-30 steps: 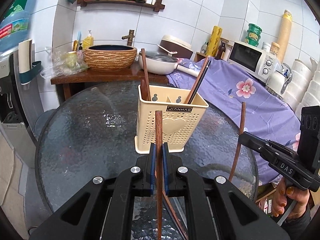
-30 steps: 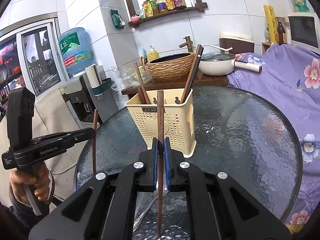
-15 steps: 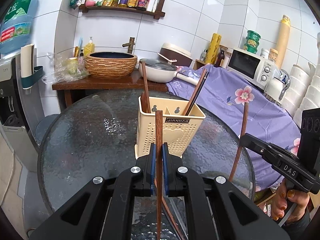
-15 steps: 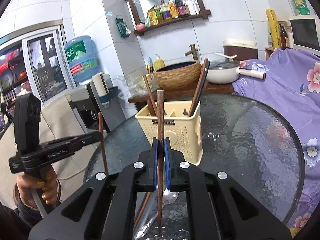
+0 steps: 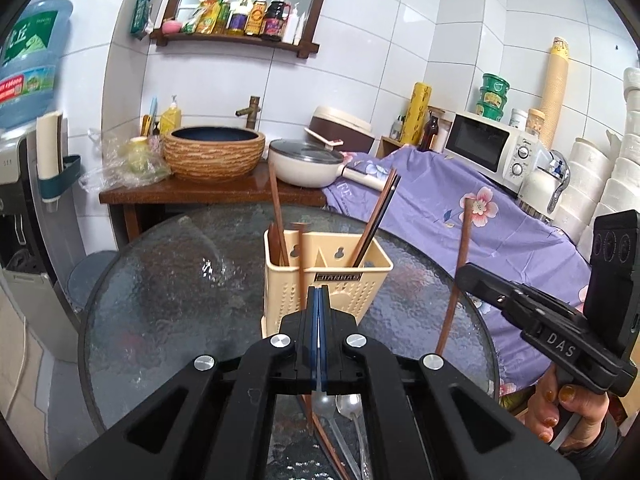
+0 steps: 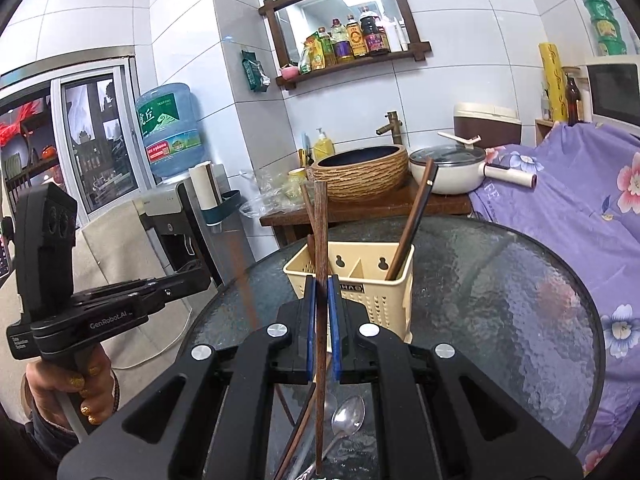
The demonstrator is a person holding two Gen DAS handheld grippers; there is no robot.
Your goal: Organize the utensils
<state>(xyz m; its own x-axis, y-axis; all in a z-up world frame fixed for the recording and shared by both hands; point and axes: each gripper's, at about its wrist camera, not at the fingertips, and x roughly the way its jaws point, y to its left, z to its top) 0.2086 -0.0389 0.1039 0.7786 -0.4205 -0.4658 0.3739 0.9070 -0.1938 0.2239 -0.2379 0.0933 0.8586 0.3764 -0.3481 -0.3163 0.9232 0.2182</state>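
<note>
The jaws of the left gripper (image 5: 319,292) are being kept together, with nothing seen between the blue pads. A loose chopstick (image 5: 300,264) is being shown blurred and upright just left of them, in front of the holder (image 5: 360,292); whether it is being touched cannot be told. The jaws of the right gripper (image 6: 320,280) are being kept clamped on a chopstick (image 6: 320,216), which is being held upright on the near side of the holder, its top above the rim. Each gripper is being carried by a hand (image 6: 76,392) out past the table's rim. The holder is being seen toward the middle of the round glass table (image 5: 160,300), with bare glass on all sides. Brown sticks (image 5: 276,208) are being kept in its left compartment and dark sticks (image 5: 380,216) in its right, both leaning. Two spoons (image 5: 348,404) and another stick are being seen lying on the near glass under the grippers. The far rim is being met closely by a wooden counter (image 5: 208,194) bearing a basin (image 5: 216,152) and a pan (image 5: 304,164). The right rim is being crowded by a purple cloth (image 5: 440,208), while open floor and a dispenser (image 6: 172,216) are being seen to the left.
</note>
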